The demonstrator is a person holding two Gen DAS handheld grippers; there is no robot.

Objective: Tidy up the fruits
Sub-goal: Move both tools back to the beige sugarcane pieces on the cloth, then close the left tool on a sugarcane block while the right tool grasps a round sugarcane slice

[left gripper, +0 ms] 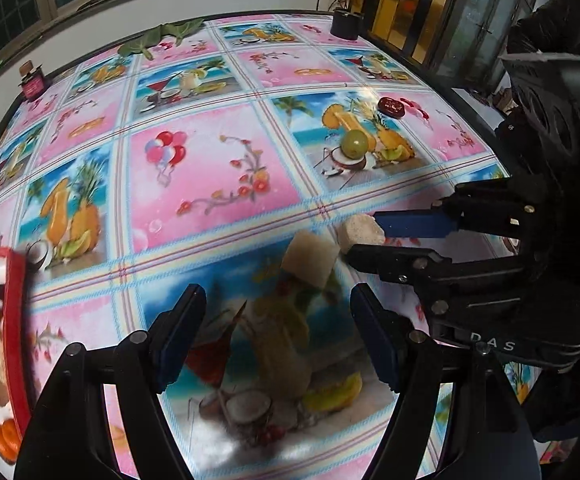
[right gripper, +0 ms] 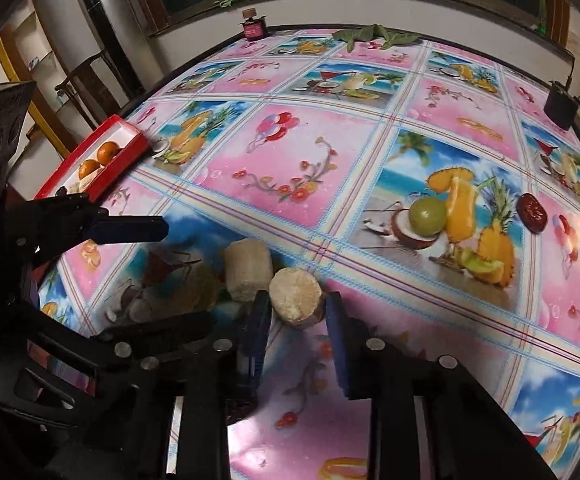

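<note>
On the tablecloth (right gripper: 290, 152), the right gripper (right gripper: 296, 320) pinches one pale cane chunk (right gripper: 296, 298) just beside a second chunk (right gripper: 250, 270), the left gripper (left gripper: 278, 332) hovers spread and empty near that second chunk, and the red tray (right gripper: 102, 152) of oranges (right gripper: 108, 152) sits well apart from both chunks.

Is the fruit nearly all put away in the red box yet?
Partly. The red box already holds oranges. The right gripper is shut on one pale chunk; the open left gripper hovers by another. A green fruit and a dark red one wait on the table.
</note>
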